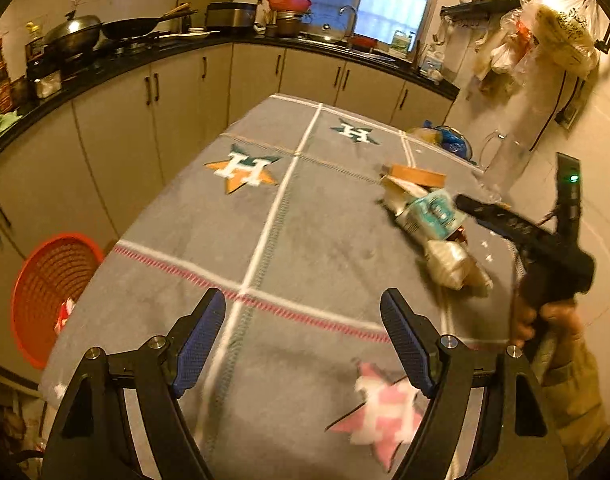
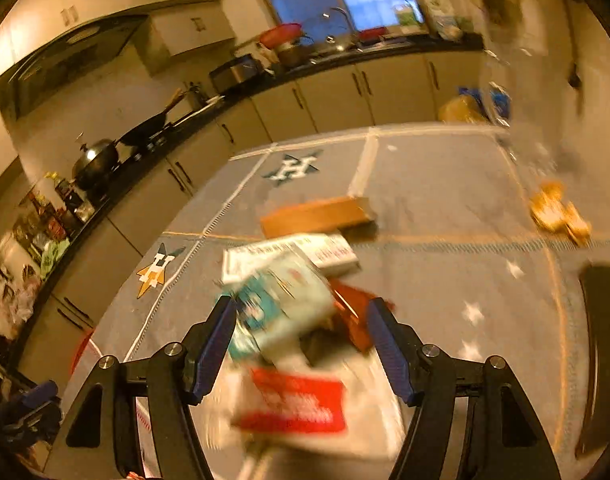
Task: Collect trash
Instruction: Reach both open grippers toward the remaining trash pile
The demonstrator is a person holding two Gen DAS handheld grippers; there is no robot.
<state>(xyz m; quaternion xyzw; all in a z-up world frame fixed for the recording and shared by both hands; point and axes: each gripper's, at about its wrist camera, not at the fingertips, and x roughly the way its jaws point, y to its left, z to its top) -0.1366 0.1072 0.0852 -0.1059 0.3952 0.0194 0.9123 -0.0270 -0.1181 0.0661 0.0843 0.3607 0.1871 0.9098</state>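
A pile of trash lies on the grey star-print tablecloth [image 1: 321, 232] at the right: a teal-and-white carton [image 1: 433, 212], a brown cardboard box [image 1: 419, 176] and a crumpled pale bag [image 1: 453, 264]. My left gripper [image 1: 303, 296] hovers open over bare cloth left of the pile, nothing between its fingers. In the right wrist view my right gripper [image 2: 301, 302] stands open just above the pile. The teal carton [image 2: 281, 300] shows blurred between its fingers, beside a red-and-white packet [image 2: 297, 404] and a white printed box [image 2: 305, 252]. No pad visibly presses on anything.
A red plastic basket [image 1: 49, 280] stands on the floor off the table's left edge. A clear jug [image 1: 501, 160] and a blue-and-yellow bag [image 1: 445, 136] sit at the far right corner. A yellow wrapper [image 2: 557, 212] lies apart. Kitchen cupboards run along the left and back.
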